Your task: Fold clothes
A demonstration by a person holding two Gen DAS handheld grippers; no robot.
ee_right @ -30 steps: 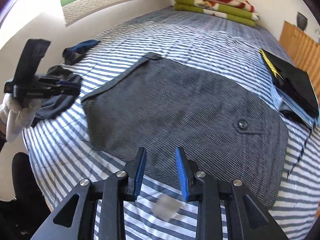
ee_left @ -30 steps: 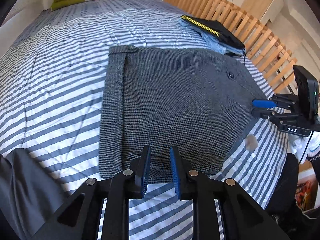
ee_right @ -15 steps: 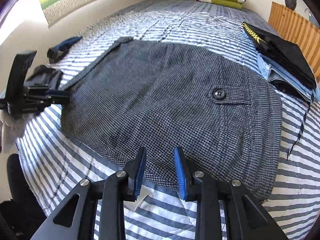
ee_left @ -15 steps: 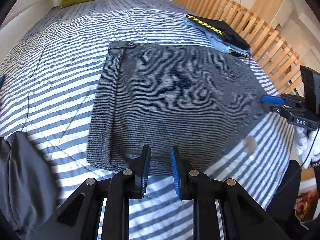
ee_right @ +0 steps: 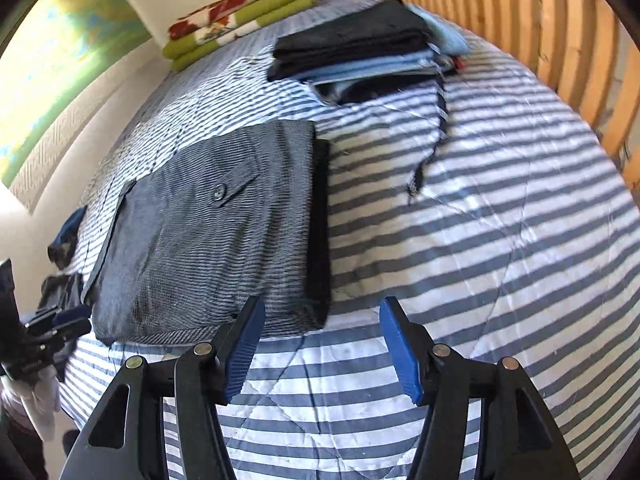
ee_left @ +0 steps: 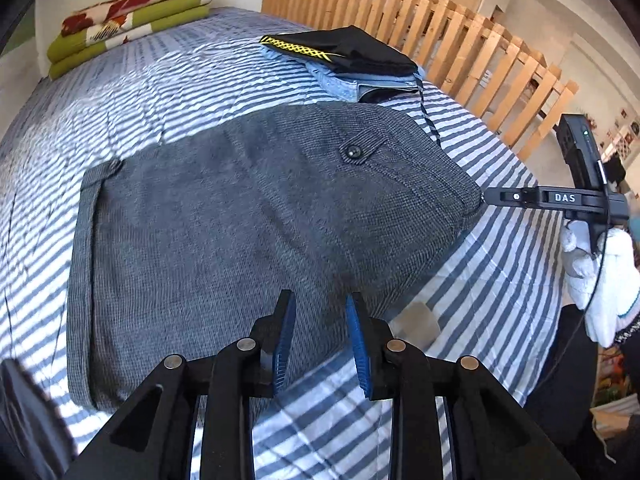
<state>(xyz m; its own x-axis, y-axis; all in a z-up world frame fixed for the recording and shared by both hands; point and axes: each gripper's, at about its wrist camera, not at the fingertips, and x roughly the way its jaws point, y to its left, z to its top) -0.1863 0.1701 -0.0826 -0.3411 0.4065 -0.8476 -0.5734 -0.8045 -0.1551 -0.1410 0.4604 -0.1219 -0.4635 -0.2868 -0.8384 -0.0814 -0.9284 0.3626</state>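
Observation:
A grey houndstooth garment [ee_left: 248, 232] with a buttoned pocket lies flat on the striped bed [ee_left: 480, 280]. My left gripper [ee_left: 322, 320] hovers over its near edge, jaws opening, cloth under the gap but not pinched. My right gripper [ee_right: 322, 316] stands at the garment's [ee_right: 208, 240] near right corner, jaws opening wide, with the corner just beyond the gap and the pads clear of it. In the left wrist view the right gripper [ee_left: 486, 198], held by a white-gloved hand [ee_left: 600, 280], touches that corner. The left gripper [ee_right: 60, 322] shows blurred at the left edge.
A stack of folded clothes [ee_left: 352, 64], black on blue, sits behind the garment. Folded green and red blankets [ee_left: 128, 16] lie at the bed's head. A wooden slatted rail [ee_left: 460, 52] runs along the right side. Loose dark clothes [ee_right: 64, 240] lie at the left edge.
Both grippers slid rightward along the garment's near edge. The right gripper rolled, reached the right corner and opened wide. The left gripper's jaws parted a little.

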